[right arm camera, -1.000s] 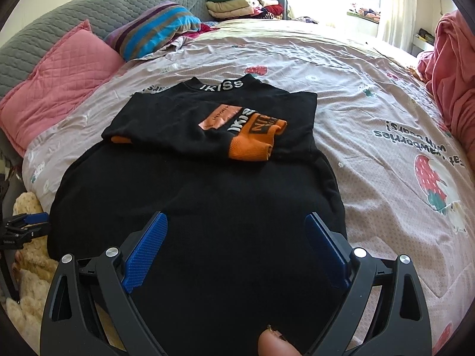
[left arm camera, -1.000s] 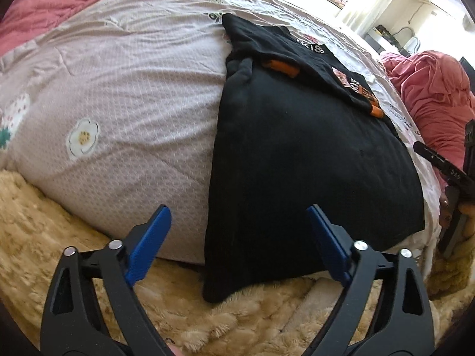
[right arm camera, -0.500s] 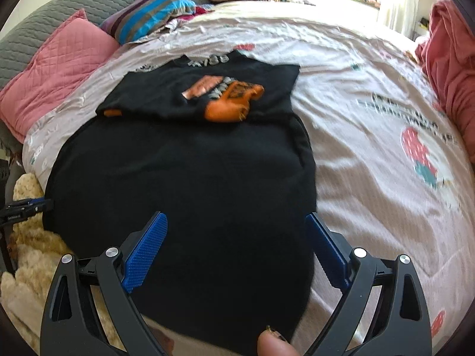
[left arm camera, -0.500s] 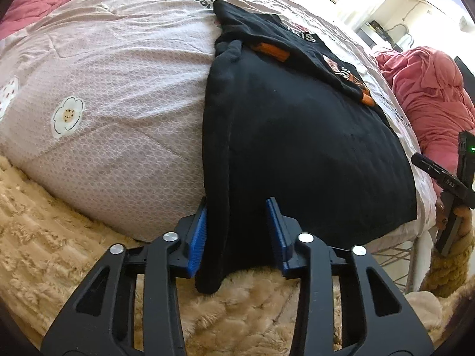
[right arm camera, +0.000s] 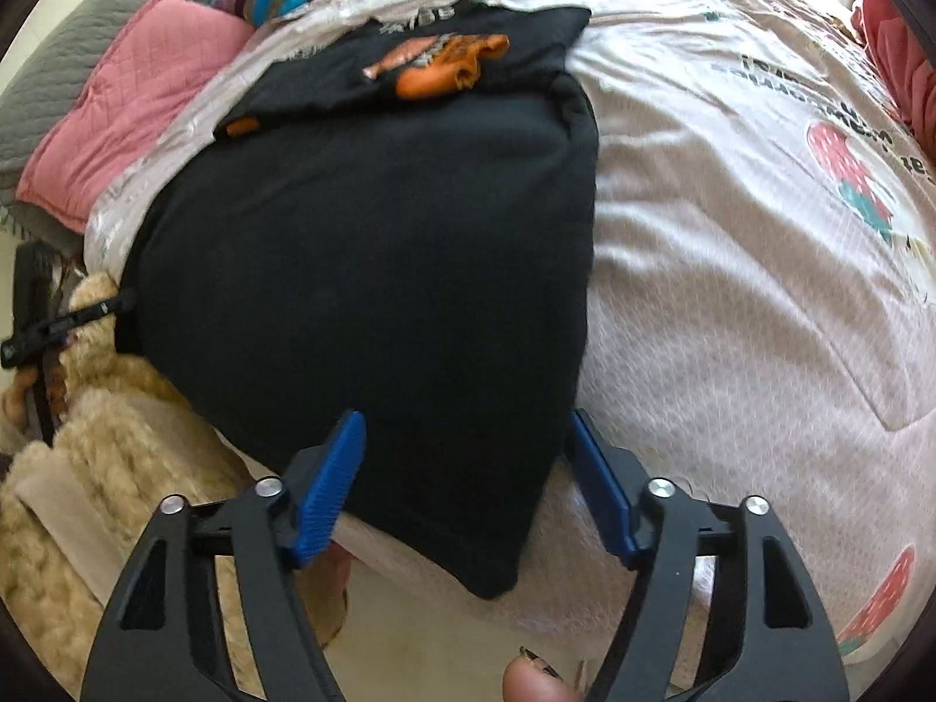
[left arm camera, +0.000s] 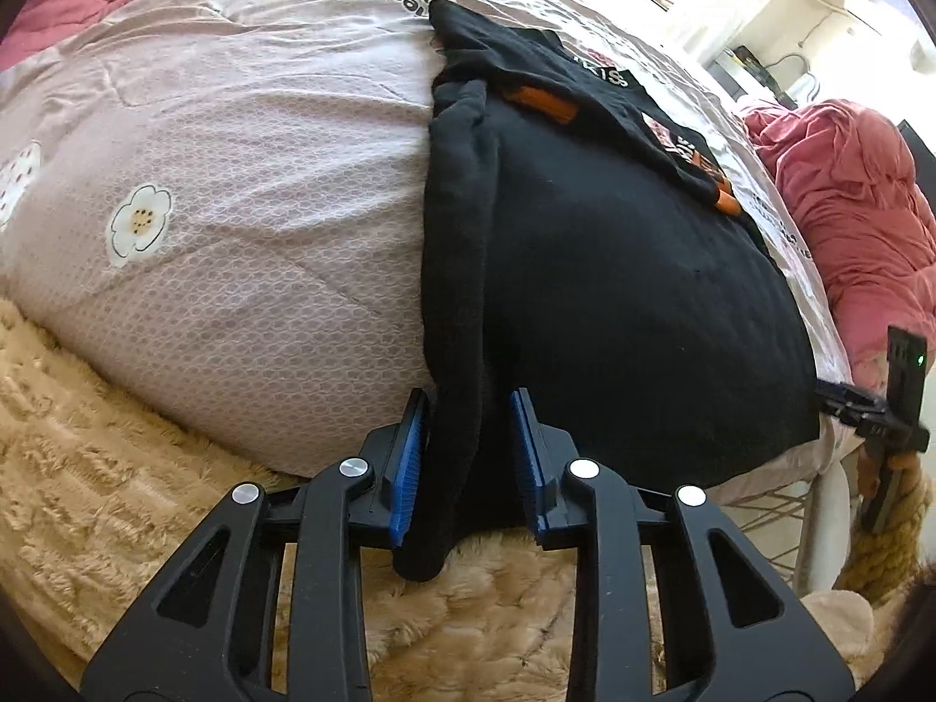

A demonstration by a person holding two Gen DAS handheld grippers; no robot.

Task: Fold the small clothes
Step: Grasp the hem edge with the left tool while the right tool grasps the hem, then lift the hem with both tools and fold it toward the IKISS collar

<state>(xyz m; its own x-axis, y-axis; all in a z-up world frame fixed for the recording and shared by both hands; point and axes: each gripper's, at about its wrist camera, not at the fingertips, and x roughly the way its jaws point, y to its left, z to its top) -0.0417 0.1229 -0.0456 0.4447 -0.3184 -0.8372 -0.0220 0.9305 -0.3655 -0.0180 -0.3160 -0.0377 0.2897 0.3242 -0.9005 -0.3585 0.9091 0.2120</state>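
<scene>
Right gripper lowered, jaws half-open astride black garment corner, left gripper jaws pinching hem

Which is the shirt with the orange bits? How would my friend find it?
Look at the big bed quilt printed with strawberries. A large plain black garment lies across it, and the folded shirt rests at its far end. Only that one shows orange cuffs and an orange print.

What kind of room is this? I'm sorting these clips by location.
Most likely a bedroom. A black garment lies spread on a bed with a printed quilt, a pink pillow leans on a grey padded headboard, and a fluffy beige rug lies beside the bed.
</scene>
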